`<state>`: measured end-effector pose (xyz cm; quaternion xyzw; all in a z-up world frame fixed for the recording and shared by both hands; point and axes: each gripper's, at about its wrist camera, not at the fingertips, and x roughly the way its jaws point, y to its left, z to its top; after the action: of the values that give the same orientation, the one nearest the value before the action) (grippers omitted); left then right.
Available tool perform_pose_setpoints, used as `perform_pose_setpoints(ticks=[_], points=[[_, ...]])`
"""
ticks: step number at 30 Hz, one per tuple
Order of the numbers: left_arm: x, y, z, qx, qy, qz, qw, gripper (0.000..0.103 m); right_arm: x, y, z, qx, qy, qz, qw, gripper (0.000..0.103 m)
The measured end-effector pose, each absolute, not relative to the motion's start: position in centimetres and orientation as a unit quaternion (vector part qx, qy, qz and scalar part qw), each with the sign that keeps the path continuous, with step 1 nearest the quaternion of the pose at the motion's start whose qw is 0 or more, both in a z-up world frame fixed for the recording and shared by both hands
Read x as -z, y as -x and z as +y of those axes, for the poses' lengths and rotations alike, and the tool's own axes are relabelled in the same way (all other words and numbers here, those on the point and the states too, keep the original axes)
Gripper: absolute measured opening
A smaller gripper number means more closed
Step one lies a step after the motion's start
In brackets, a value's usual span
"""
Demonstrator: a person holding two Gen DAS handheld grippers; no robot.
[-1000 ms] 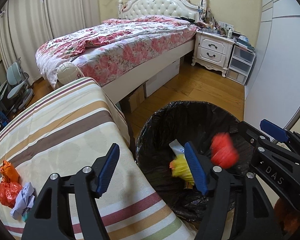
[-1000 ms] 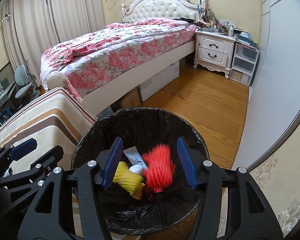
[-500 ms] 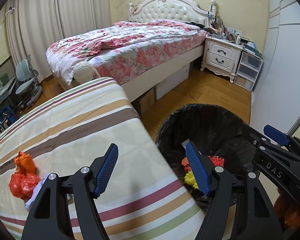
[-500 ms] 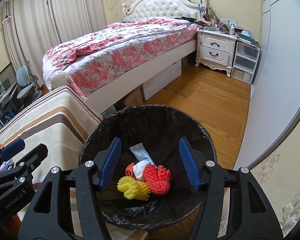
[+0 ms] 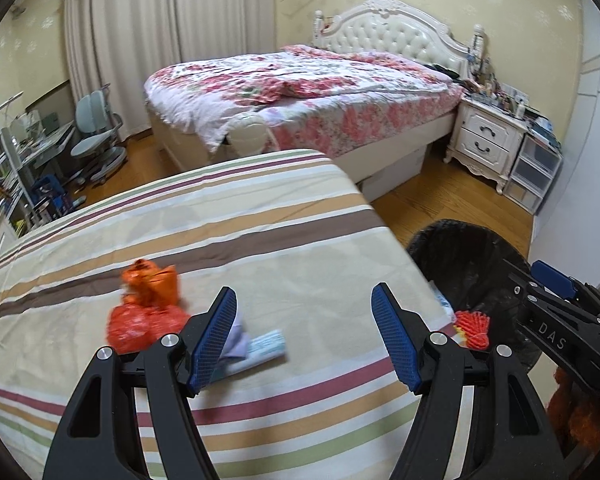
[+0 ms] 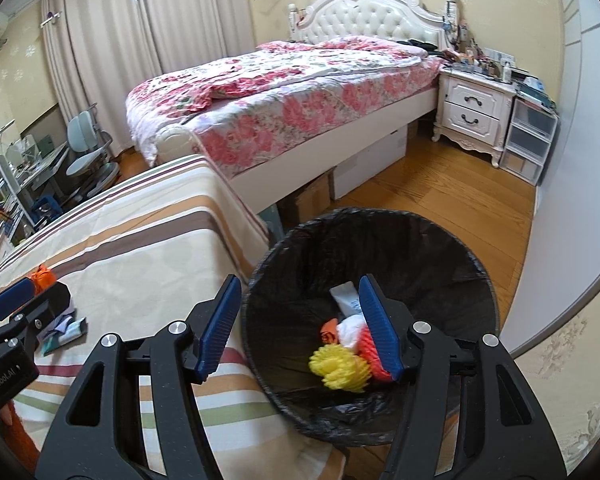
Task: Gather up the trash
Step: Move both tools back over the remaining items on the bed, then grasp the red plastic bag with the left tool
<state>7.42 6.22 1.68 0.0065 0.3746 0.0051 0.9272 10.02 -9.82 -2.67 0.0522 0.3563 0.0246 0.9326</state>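
The left gripper [image 5: 304, 336] hangs over the striped cloth [image 5: 260, 232], jaws apart with nothing between them. Below it lie orange bags [image 5: 146, 312] and, just beside them, a pale wrapper [image 5: 266, 350] with print too blurred to read. The right gripper [image 6: 300, 328] points at the bin [image 6: 380, 236] — jaws apart and empty; its side reads "DAS", the left's "GenRobot.AI". In the bin lie a yellow net [image 6: 338, 372], a red net [image 6: 370, 354] and a white tube [image 6: 346, 298] — its blue print is illegible.
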Motion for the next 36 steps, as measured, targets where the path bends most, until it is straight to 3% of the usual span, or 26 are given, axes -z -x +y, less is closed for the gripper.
perform_pose_setpoints(ticks=[12,25,31,34,36], points=[[-0.7,-5.4,13.8,-0.075,0.028,0.387,0.919,0.068,2.1,-9.5,-3.7,-0.076,-0.022,0.359,0.93,0.06],[1.2,-6.3,16.3,-0.07,0.051,0.413,0.906,0.068,2.2,-8.9,0.4,-0.1,0.007,0.365,0.926,0.06],[1.4,-5.7,16.6,-0.045,0.055,0.411,0.909,0.053,2.6,-9.0,1.3,-0.103,0.015,0.371,0.923,0.06],[1.2,-5.2,16.8,-0.042,0.056,0.406,0.911,0.039,2.7,-9.0,1.8,-0.106,0.018,0.372,0.922,0.06],[1.1,-5.1,17.1,-0.039,0.062,0.407,0.911,0.038,2.7,-9.0,2.3,-0.11,0.02,0.373,0.921,0.06]])
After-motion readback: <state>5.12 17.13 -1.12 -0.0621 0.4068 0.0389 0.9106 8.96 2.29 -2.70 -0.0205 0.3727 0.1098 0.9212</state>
